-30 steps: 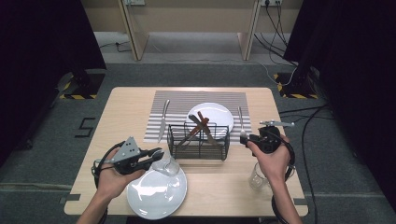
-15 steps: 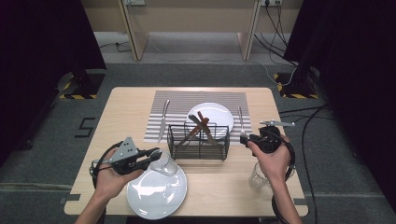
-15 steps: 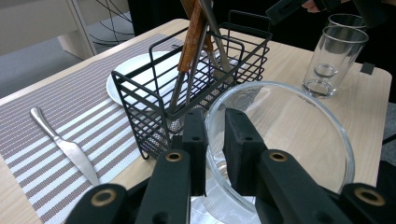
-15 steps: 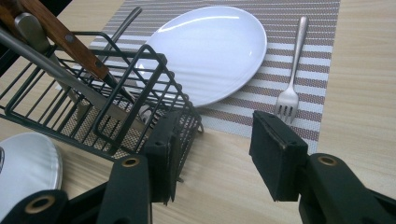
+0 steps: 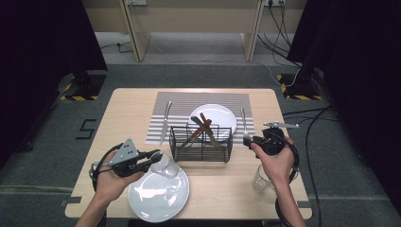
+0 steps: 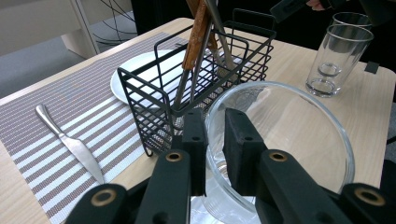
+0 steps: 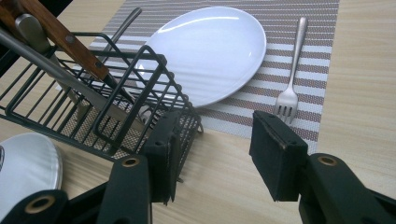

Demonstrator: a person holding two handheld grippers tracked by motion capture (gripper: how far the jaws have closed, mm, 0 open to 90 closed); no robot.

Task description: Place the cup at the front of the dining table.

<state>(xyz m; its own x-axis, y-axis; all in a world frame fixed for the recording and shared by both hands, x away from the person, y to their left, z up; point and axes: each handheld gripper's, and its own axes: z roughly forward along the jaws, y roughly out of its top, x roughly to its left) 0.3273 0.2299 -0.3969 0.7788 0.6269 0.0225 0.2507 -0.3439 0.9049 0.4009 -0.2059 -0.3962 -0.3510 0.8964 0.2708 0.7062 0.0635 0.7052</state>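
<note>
The left gripper (image 5: 153, 158) has its jaws clamped on the rim of the clear glass bowl (image 6: 280, 140), above the white round plate (image 5: 158, 193) at the surface's 7 o'clock; the right gripper (image 5: 249, 141) holds its jaws apart, empty

A light wooden table (image 5: 227, 189) stands on grey carpet (image 5: 189, 71). Black curtains (image 5: 42, 42) flank both sides of the room. Pale wooden furniture legs (image 5: 132, 28) rise at the back, cables (image 5: 283, 28) trailing across the floor. Yellow-and-black hazard tape (image 5: 78, 98) marks dark stand bases.
</note>
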